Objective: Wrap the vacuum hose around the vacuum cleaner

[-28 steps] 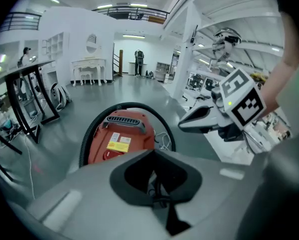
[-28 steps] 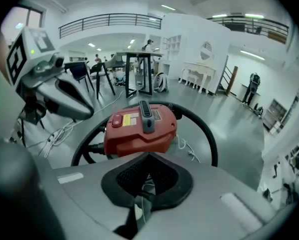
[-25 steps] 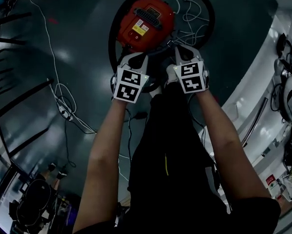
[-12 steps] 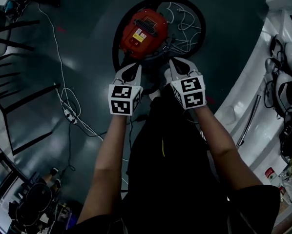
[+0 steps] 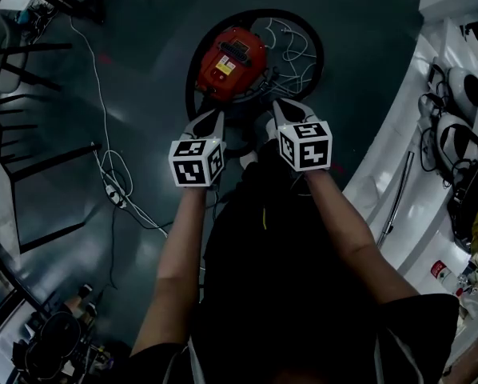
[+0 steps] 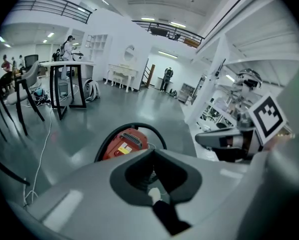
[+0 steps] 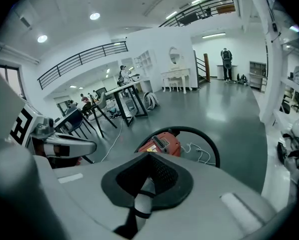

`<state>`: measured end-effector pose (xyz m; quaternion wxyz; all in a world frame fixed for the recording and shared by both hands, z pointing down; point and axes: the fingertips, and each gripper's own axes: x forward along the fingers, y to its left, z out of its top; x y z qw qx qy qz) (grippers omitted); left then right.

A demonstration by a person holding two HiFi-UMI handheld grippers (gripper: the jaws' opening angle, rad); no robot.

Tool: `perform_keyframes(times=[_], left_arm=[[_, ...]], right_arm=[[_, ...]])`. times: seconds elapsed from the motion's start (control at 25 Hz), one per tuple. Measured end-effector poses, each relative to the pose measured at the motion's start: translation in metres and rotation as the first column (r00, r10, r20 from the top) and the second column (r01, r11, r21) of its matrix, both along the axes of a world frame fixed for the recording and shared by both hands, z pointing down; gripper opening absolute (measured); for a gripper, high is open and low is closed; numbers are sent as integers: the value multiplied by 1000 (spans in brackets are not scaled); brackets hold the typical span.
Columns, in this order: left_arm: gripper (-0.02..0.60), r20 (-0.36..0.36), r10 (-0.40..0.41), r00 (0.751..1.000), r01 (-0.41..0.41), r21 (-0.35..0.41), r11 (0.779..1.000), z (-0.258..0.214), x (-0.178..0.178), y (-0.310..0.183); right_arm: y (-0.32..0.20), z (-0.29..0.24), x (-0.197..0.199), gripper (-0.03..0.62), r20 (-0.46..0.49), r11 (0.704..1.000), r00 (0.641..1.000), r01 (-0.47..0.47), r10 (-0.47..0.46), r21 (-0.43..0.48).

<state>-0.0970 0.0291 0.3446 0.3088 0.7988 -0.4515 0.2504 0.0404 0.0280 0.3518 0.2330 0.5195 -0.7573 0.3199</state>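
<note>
The red vacuum cleaner [image 5: 227, 64] stands on the dark floor, with its black hose [image 5: 317, 50] curved in a ring around it. A loose white cord [image 5: 291, 42] lies inside the ring. My left gripper [image 5: 211, 118] and right gripper [image 5: 277, 108] hover side by side just short of the ring's near edge, apart from the hose. Both are shut with nothing visibly held. The left gripper view has the vacuum [image 6: 123, 143] and hose [image 6: 157, 135] beyond the closed left gripper [image 6: 154, 156]. From the right gripper [image 7: 149, 159] I see the vacuum [image 7: 162, 144] and hose [image 7: 212, 144] ahead.
A white cable [image 5: 103, 134] runs across the floor on the left to a power strip [image 5: 115, 194]. Black chair and table legs [image 5: 31, 54] stand at far left. White shelving [image 5: 431, 94] with white devices lines the right side. The person's dark-clad legs are directly below the grippers.
Both grippers have drawn back from the hose ring toward the person and now sit clear of it. The vacuum looks smaller and farther. The jaws stayed shut.
</note>
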Motion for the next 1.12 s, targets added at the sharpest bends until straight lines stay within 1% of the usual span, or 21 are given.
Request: perform_keyframes(times=[0.12, 0.36, 0.52, 0.68, 0.88, 1.0, 1.12], left_arm=[[11, 12, -13, 1000, 13, -7, 1000, -8, -2, 4], [11, -11, -54, 998, 54, 9, 999, -25, -9, 4], [11, -32, -78, 996, 78, 11, 997, -33, -13, 8], [10, -37, -100, 994, 101, 15, 995, -38, -20, 7], [11, -44, -105, 994, 106, 27, 994, -42, -21, 8], [11, -49, -102, 994, 103, 29, 994, -42, -21, 9], [11, -55, -101, 993, 103, 28, 994, -40, -24, 6]], right_arm=[[2, -9, 0, -6, -18, 1000, 1000, 0, 0, 10], [0, -26, -2, -6, -46, 1000, 999, 17, -16, 22], [8, -23, -7, -5, -52, 999, 998, 34, -34, -10], [5, -22, -14, -5, -52, 998, 997, 51, -52, -20], [2, -37, -20, -6, -20, 999, 999, 41, -41, -8], [4, -41, -28, -6, -36, 998, 997, 64, -64, 1], [6, -41, -34, -6, -32, 998, 997, 70, -70, -1]])
